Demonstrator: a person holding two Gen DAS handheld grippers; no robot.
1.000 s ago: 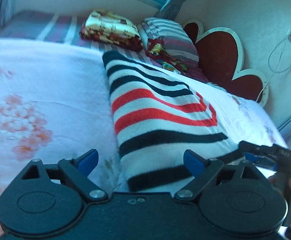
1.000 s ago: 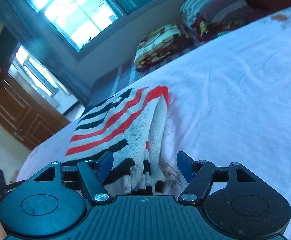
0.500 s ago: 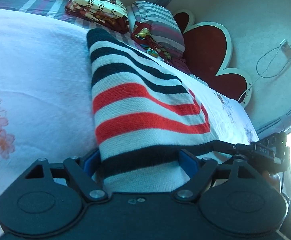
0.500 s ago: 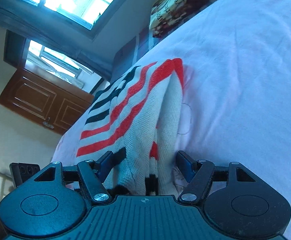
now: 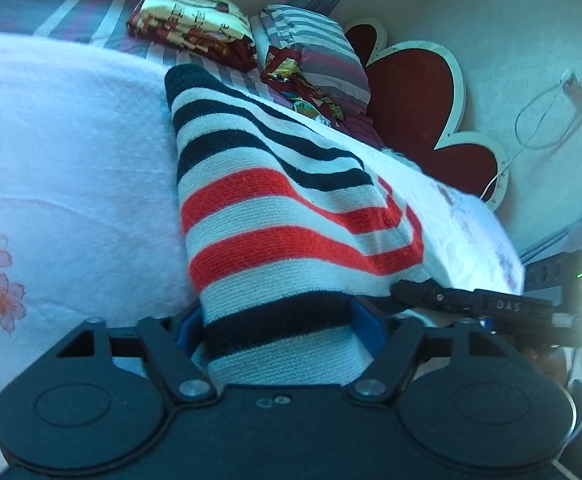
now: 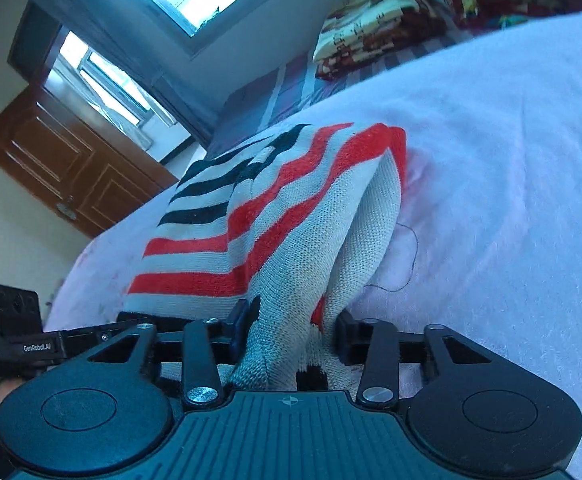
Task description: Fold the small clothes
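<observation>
On a pink bed (image 6: 511,152), both grippers' fingers are closing around the near hem of a folded striped knit sweater (image 5: 283,216), left gripper (image 5: 277,322) and right gripper (image 6: 287,330) side by side. Soft and floppy, the sweater likely lifts best pinched through all layers at the hem corners.

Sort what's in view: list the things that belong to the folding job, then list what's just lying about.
Part of the job:
- striped knit garment
- left gripper, closing, hem between its fingers
- right gripper, closing, garment's side edge between its fingers
- pink blanket it lies on

Lying about:
- folded patterned blanket
- striped pillow
- heart-shaped headboard
- white cable
- wooden door
</observation>
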